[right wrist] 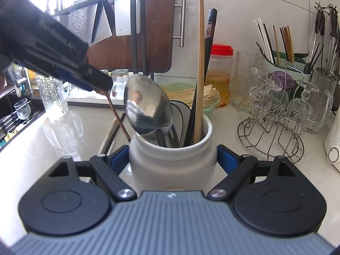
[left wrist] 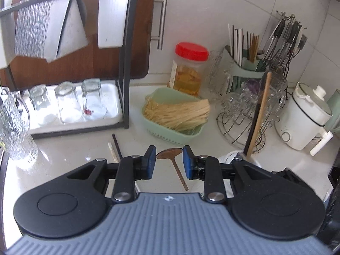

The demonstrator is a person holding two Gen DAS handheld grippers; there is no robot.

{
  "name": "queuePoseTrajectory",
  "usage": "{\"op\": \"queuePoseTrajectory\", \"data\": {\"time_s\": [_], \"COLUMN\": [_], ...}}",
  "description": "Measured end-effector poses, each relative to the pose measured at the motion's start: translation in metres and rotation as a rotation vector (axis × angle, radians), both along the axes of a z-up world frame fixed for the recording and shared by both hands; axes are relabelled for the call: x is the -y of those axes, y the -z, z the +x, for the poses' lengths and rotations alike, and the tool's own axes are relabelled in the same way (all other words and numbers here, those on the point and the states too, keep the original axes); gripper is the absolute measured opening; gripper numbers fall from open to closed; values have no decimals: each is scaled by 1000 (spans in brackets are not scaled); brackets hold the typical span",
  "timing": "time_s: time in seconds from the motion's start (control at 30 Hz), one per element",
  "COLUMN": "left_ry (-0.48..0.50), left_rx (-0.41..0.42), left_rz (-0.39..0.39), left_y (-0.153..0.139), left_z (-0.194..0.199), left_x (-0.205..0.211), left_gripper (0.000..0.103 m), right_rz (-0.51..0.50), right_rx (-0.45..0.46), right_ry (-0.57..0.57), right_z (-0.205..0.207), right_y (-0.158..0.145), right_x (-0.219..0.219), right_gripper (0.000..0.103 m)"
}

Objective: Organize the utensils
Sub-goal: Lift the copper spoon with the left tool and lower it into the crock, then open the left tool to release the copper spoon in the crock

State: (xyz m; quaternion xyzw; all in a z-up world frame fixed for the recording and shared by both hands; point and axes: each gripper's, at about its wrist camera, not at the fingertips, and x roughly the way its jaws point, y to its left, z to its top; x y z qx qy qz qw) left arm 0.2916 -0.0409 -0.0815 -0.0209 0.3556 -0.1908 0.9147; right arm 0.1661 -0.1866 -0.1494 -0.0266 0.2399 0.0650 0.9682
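Observation:
My right gripper (right wrist: 173, 159) is shut on a white ceramic utensil jar (right wrist: 173, 165) standing on the counter. The jar holds a large steel spoon (right wrist: 147, 108), a wooden chopstick (right wrist: 200, 68) and a black chopstick (right wrist: 207, 48). My left gripper (left wrist: 167, 161) is open above a copper spoon (left wrist: 170, 154) on the counter; in the right wrist view its fingertips (right wrist: 99, 82) touch the thin copper handle (right wrist: 119, 119), which slants down beside the jar. Loose chopsticks (left wrist: 115, 146) lie on the counter to the left. The jar also shows in the left wrist view (left wrist: 233, 156).
A green basket of noodles (left wrist: 176, 114) sits behind. A red-lidded jar (left wrist: 189, 70), a wire glass rack (left wrist: 250, 110), a green chopstick holder (left wrist: 246, 63), a white pot (left wrist: 303, 116), a glass tray rack (left wrist: 70, 106) and a textured glass (left wrist: 14, 127) surround the spot.

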Motion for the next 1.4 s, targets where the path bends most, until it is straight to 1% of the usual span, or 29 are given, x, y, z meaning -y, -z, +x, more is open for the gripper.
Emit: {"op": "queuePoseTrajectory", "data": {"time_s": [0.13,0.5,0.6,0.73,0.87,1.1,1.23,1.33,1.4], "left_ry": [3,23,39,72,110,187,229,246,257], "left_rx": [21,138,158,173,169,127,118,131,115], "left_rz": [-19,-37,-44,-25,-22,4,49,108,127], "left_y": [-23,-102,-118,-134,-139,-123,-112,-102,-93], "left_z": [-2,-15,-20,-26,-32,-39,-45,-48,-46], "left_x": [-3,-8,-5,4,16,44,60,70,74], "left_gripper": [31,31,31,31,31,31,31,31,31], "right_rz": [0,0,0,1,2,2,3,3,4], "right_rx": [0,2,2,3,5,5,6,6,7], "right_ry": [-1,-1,-1,-1,-1,-1,-2,-1,-1], "right_z": [0,0,0,-1,0,0,0,-1,-1], "right_y": [0,0,0,0,0,1,1,1,1], "right_x": [0,0,0,1,1,1,2,1,1], "right_gripper": [90,90,90,90,90,90,90,90,90]}}
